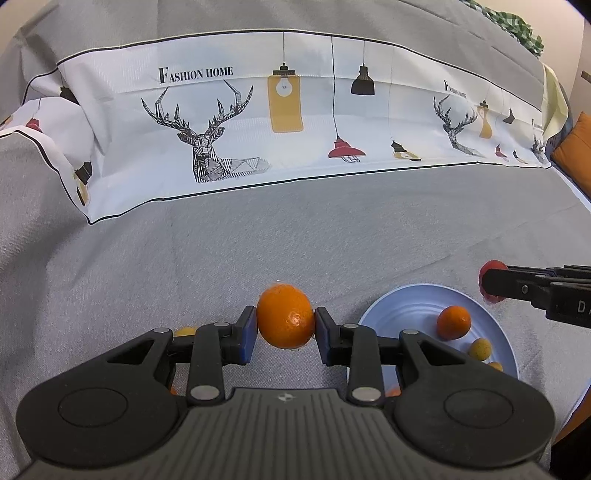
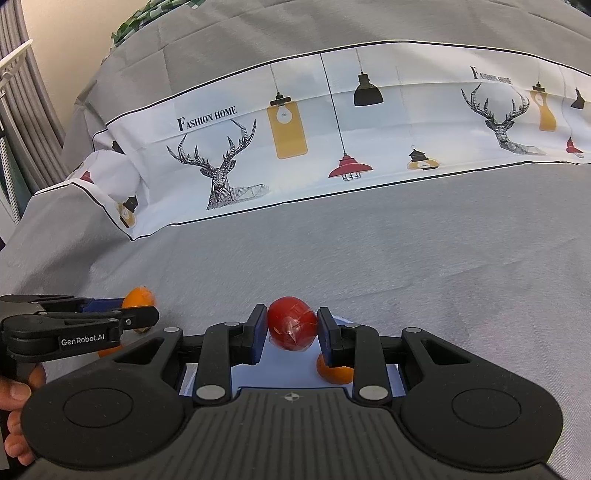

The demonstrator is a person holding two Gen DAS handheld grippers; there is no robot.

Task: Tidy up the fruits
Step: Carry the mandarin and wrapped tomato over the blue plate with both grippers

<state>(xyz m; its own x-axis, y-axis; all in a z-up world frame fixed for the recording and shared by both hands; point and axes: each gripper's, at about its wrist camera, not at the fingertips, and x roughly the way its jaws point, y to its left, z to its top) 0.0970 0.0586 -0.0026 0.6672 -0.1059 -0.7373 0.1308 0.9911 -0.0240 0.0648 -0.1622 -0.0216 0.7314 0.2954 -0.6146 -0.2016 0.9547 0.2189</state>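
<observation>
An orange [image 1: 285,316] is clamped in the left gripper [image 1: 285,325] jaws; a red fruit [image 2: 292,328] is clamped in the right gripper [image 2: 292,330] jaws above the blue plate [image 1: 417,299].

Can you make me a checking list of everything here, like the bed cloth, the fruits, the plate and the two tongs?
Surface: grey cloth spread flat, with a white deer-and-lamp printed band behind it.
Job's things: big orange and red fruit held up; blue plate holds a small orange and a yellow fruit.
Clutter: more orange and yellow fruit bits peek from behind the tongs, too hidden to count.
Grippers: left tongs shut on the big orange; right tongs shut on the red fruit, over the plate's edge.
Cables: nothing seen.
Surroundings: green checked fabric at the back; a person's hand on the left handle.
</observation>
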